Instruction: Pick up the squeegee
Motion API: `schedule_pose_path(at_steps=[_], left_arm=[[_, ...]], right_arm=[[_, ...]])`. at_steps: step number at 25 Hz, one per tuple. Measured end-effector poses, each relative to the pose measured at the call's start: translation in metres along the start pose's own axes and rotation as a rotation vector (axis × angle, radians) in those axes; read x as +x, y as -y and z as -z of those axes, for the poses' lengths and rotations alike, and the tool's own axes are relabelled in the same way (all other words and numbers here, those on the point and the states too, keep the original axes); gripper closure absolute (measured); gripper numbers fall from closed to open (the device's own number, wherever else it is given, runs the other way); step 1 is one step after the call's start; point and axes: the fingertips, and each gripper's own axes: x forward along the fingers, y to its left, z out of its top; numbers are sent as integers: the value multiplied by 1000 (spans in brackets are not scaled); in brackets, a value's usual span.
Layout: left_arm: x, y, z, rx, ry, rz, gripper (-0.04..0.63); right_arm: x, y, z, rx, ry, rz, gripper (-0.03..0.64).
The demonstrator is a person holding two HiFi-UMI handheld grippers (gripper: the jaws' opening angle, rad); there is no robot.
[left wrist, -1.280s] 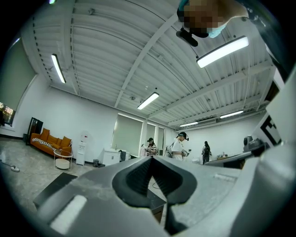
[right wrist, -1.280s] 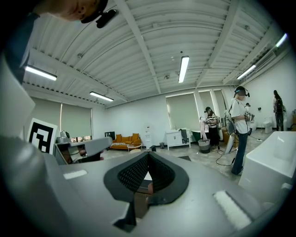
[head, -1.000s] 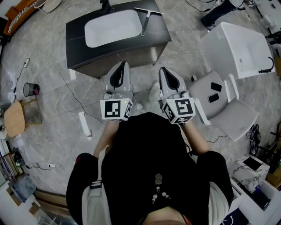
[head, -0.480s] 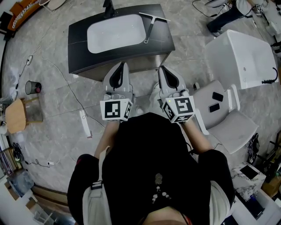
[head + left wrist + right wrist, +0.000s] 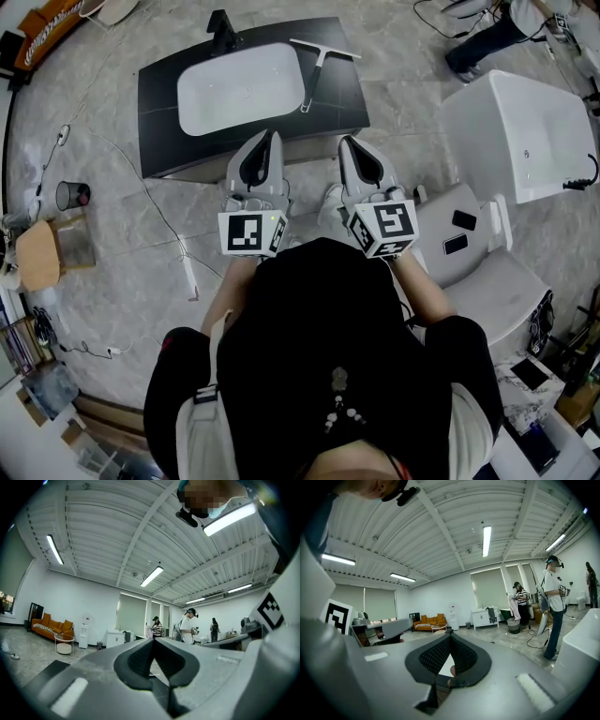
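The squeegee (image 5: 317,67) lies on the dark vanity counter (image 5: 337,98), just right of the white basin (image 5: 239,86), with its blade at the far end and its handle pointing back toward me. My left gripper (image 5: 273,134) and right gripper (image 5: 345,142) are held side by side at the counter's near edge, short of the squeegee. Both point forward, are shut and hold nothing. In the left gripper view the left gripper (image 5: 153,639) has its jaws meeting at the tip. The right gripper (image 5: 450,635) looks the same in the right gripper view.
A black faucet (image 5: 221,26) stands at the basin's far left. A white bathtub (image 5: 525,122) and a white chair (image 5: 487,262) with two phones stand to the right. A cable and power strip (image 5: 187,274) lie on the floor at left. People stand far off.
Both grippers and I have moved forward toward the vanity; the counter sits slightly nearer and shifted in the head view. Both grippers have stayed shut.
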Motion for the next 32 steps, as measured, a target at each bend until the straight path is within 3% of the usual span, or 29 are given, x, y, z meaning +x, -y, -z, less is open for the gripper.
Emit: schedule_pose_path(at_steps=[10, 24, 32], left_arm=[[61, 6, 4, 23, -26, -27, 594], [123, 8, 15, 49, -34, -136, 594], [145, 8, 31, 39, -73, -119, 594]], right_arm=[[44, 50, -13, 18, -18, -52, 615], [96, 98, -29, 9, -23, -187, 615], [105, 108, -25, 17, -39, -213, 615]])
